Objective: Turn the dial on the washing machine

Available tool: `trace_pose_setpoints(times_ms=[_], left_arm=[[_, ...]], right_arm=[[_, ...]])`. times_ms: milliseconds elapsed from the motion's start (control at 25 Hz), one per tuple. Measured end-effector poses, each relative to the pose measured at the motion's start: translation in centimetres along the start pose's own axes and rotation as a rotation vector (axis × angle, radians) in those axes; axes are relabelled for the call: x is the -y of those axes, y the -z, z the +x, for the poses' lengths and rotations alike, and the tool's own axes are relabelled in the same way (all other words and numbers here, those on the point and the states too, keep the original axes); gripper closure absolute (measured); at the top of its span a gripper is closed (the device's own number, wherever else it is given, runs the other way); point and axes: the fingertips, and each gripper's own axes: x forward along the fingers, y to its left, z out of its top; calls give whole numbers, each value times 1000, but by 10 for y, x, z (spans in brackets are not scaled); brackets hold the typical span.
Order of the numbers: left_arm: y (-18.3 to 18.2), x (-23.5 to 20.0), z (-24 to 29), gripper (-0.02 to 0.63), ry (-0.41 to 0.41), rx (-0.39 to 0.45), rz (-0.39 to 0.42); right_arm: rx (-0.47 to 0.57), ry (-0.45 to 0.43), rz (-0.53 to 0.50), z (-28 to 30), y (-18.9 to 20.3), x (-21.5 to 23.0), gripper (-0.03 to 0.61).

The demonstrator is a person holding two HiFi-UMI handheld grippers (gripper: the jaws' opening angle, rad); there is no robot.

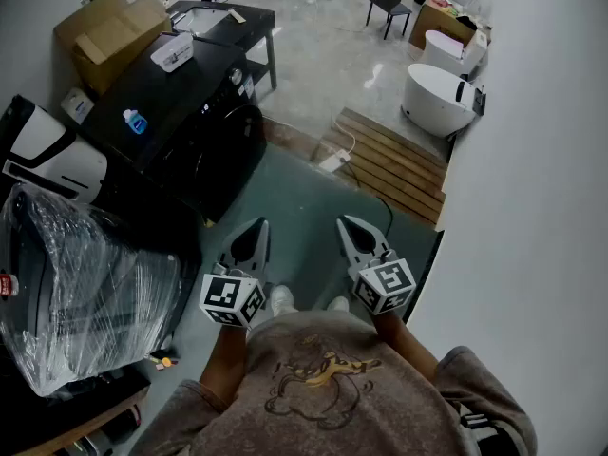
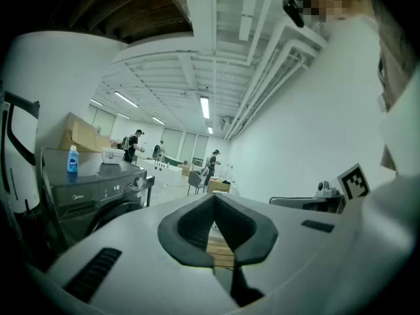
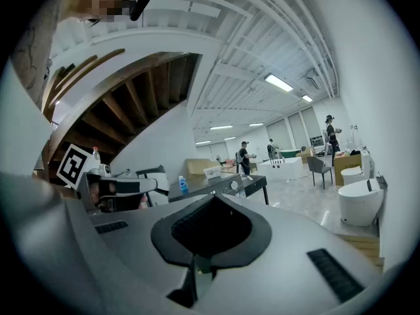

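Observation:
The black front-loading washing machine (image 1: 195,136) stands at the upper left of the head view, its round dial (image 1: 237,77) on the front panel's far end. Both grippers hover over the grey-green floor in front of the person, well short of the machine and touching nothing. My left gripper (image 1: 255,228) is shut and empty, and so is my right gripper (image 1: 349,224). In the left gripper view the machine (image 2: 98,199) and its dial (image 2: 138,182) lie far off to the left of the shut jaws. The right gripper view shows the dial (image 3: 234,185) beyond its jaw tips.
A blue bottle (image 1: 136,121) and a white box (image 1: 173,52) sit on the machine's top. A plastic-wrapped appliance (image 1: 85,283) stands at the left, a cardboard box (image 1: 109,31) behind. A wooden platform (image 1: 389,160), a power strip (image 1: 334,161) and white tubs (image 1: 439,98) are ahead; a wall is at right.

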Motion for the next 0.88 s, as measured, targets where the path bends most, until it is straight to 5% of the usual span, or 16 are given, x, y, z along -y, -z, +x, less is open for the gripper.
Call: trace_pose_setpoints(times_ms=[880], left_arm=[[-18,-78,45,621,123,-7,6]], right_arm=[[37,132,0,74,7,0,577]])
